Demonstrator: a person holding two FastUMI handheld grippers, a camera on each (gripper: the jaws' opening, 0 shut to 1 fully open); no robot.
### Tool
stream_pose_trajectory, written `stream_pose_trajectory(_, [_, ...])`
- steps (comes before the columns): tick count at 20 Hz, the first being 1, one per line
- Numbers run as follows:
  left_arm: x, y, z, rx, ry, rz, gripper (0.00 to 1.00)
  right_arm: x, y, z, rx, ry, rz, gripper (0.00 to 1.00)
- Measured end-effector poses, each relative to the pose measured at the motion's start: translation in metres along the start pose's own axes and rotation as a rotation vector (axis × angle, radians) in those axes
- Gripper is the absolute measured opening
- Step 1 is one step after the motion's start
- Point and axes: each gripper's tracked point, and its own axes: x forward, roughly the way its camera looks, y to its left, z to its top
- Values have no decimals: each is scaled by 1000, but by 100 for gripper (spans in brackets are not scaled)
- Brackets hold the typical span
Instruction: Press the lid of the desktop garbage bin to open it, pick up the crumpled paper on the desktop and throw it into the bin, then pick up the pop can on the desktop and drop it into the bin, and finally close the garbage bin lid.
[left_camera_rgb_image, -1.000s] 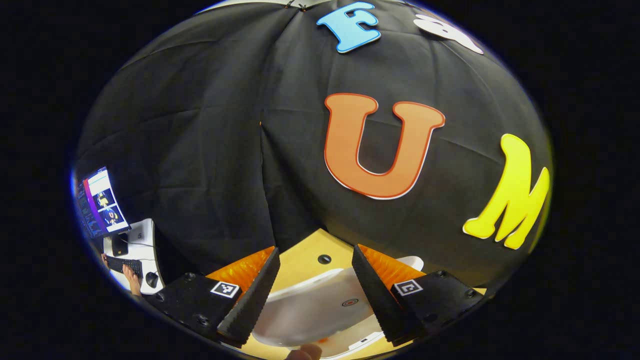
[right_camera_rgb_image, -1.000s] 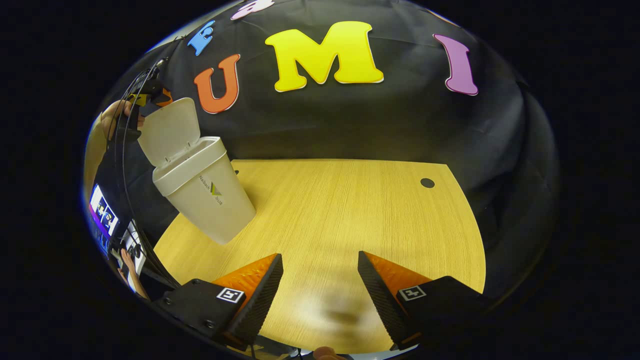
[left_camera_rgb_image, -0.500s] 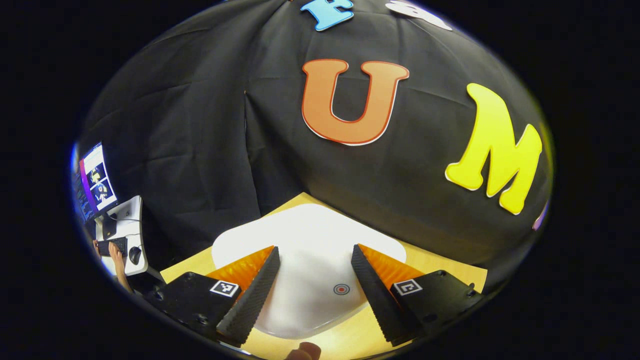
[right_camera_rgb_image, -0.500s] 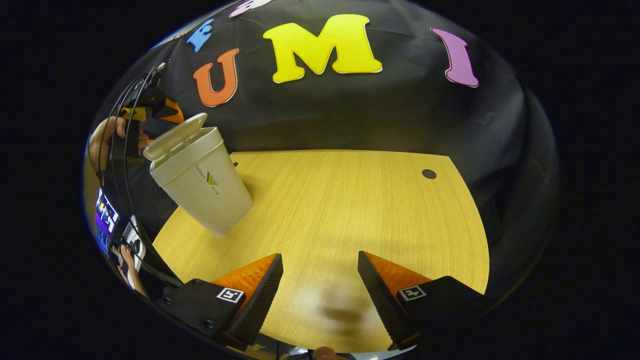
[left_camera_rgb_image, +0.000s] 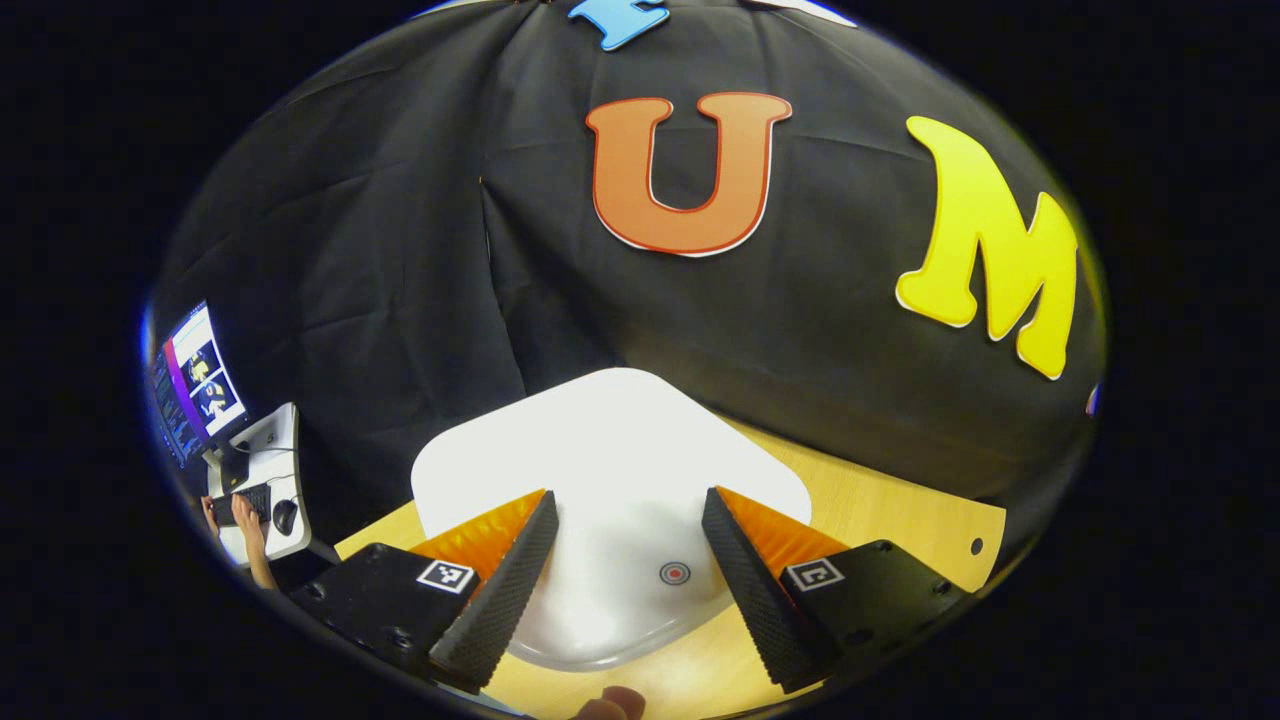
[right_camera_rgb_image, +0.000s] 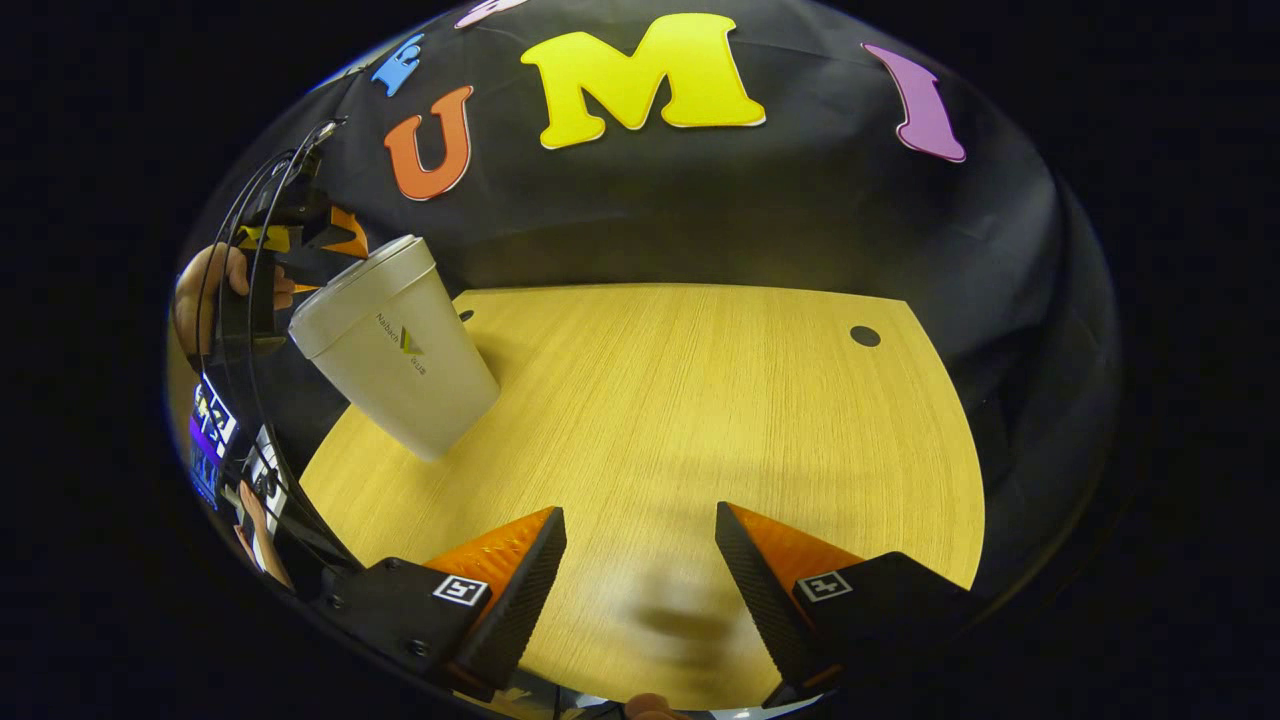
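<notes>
Now at the closing step: lid (left_camera_rgb_image: 610, 470) down flat on the bin (right_camera_rgb_image: 395, 350) directly beneath the spread, empty left gripper (left_camera_rgb_image: 625, 580), far nearer than the spread, empty right gripper (right_camera_rgb_image: 640, 590) across the desk (right_camera_rgb_image: 700, 400).

A light wooden table (right_camera_rgb_image: 700, 400) with a round cable hole (right_camera_rgb_image: 865, 336) stood against the black cloth wall (right_camera_rgb_image: 700, 210). Left of the table, a lit monitor (left_camera_rgb_image: 190, 380) sat above a white desk (left_camera_rgb_image: 275, 470) bearing a keyboard (left_camera_rgb_image: 245, 503) and mouse (left_camera_rgb_image: 285, 516).

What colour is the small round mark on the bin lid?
The mark on the white lid is red, ringed like a target; the left gripper view shows it best.
</notes>
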Motion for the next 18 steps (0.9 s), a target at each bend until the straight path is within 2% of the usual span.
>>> stream_pose_trajectory(5, [-1,-2,-3,-39,-31,15,98,14,3,-4,43,20,51,94])
stream_pose_trajectory(11, [-3,-3,0,43,-51,85,99,25,4,-1,84,-2,100,97])
stream_pose_trajectory(13, [-3,-2,2,31,-65,96,98,29,2,-2,101,-1,102,97])
stream_pose_trajectory(16, [-6,-5,6,73,-52,59,98,24,-6,5,101,-11,97,97])
stream_pose_trajectory(18, [-14,-16,5,48,-55,5,94,20,-9,16,62,-43,73,94])
